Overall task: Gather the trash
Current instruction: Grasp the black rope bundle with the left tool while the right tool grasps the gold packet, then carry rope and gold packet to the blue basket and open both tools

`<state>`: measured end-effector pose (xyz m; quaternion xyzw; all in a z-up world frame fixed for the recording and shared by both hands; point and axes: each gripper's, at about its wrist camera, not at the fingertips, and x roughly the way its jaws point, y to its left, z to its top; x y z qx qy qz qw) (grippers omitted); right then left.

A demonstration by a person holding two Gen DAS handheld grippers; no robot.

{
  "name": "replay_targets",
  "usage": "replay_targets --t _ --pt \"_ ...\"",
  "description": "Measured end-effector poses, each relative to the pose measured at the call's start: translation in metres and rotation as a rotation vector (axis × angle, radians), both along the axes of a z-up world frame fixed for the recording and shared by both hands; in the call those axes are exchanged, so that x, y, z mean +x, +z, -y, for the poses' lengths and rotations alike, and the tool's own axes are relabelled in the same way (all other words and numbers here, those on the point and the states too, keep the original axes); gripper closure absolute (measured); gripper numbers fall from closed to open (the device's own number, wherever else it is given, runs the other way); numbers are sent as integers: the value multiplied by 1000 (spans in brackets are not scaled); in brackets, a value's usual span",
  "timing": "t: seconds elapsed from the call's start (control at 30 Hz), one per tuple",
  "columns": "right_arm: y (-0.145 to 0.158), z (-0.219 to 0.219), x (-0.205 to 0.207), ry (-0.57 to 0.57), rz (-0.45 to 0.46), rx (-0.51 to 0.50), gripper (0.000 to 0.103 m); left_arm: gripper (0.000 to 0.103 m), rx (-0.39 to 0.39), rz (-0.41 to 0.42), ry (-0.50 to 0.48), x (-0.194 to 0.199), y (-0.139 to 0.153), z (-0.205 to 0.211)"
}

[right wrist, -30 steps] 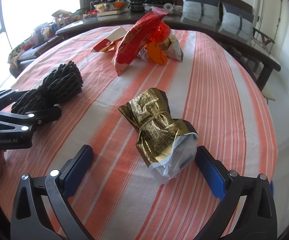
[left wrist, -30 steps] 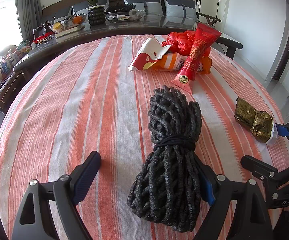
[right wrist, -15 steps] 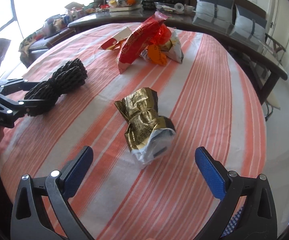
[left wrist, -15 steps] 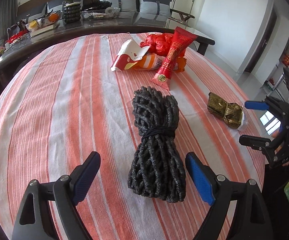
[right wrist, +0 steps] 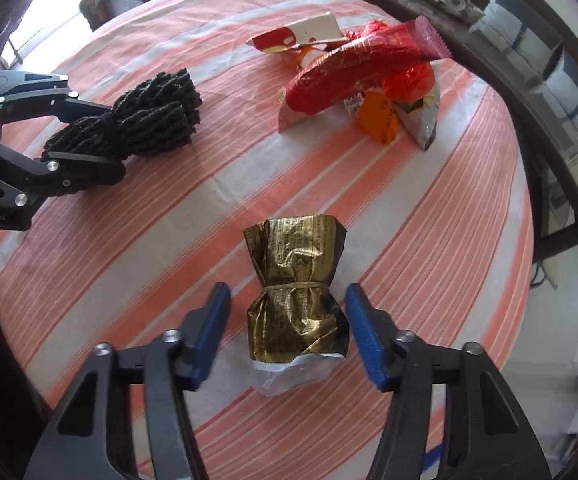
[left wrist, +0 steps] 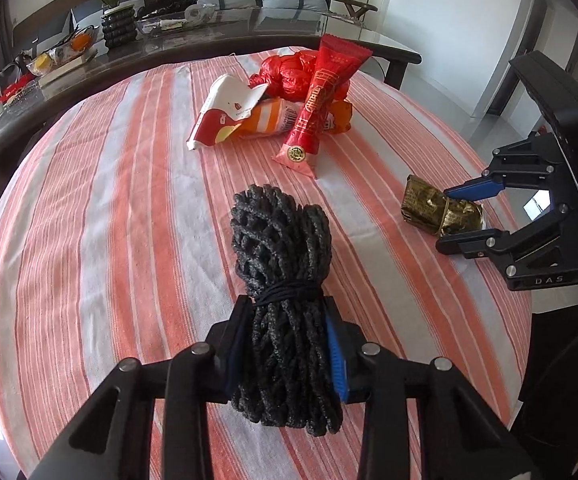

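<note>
Left claw clenched on the near end of the black foam netting bundle, which lies on the striped tabletop. Right claw spread wide, fingers either side of the gold wrapper, not touching it; wrapper rests on the cloth near the table's edge. Farther back, a heap of red and orange snack bags.

Round table — covered with an orange-and-white striped cloth. Lying directly on the cloth: a black netted bundle bound by a band at the near side; a crumpled gold wrapper tied at its middle, toward the right edge; a heap of red and orange snack wrappers at the far side — well apart from both.
</note>
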<state>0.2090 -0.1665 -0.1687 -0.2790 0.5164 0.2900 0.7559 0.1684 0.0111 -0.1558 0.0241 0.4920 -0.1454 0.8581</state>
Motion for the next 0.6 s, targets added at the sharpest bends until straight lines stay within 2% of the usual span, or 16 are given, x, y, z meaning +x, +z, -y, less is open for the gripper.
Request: replay_targets --t 0.07,0.3,0.4,0.6 --pt "3 7 -2 -32 6 27 58 71 -34 12 9 -4 4 0" --pt "25 50 -15 -192 29 234 58 71 -136 35 26 -9 19 17" --pt "27 74 -16 -266 25 297 58 71 -154 29 13 -9 23 35" --pt "37 127 -22 -390 68 347 58 71 -172 28 -60 -6 30 92"
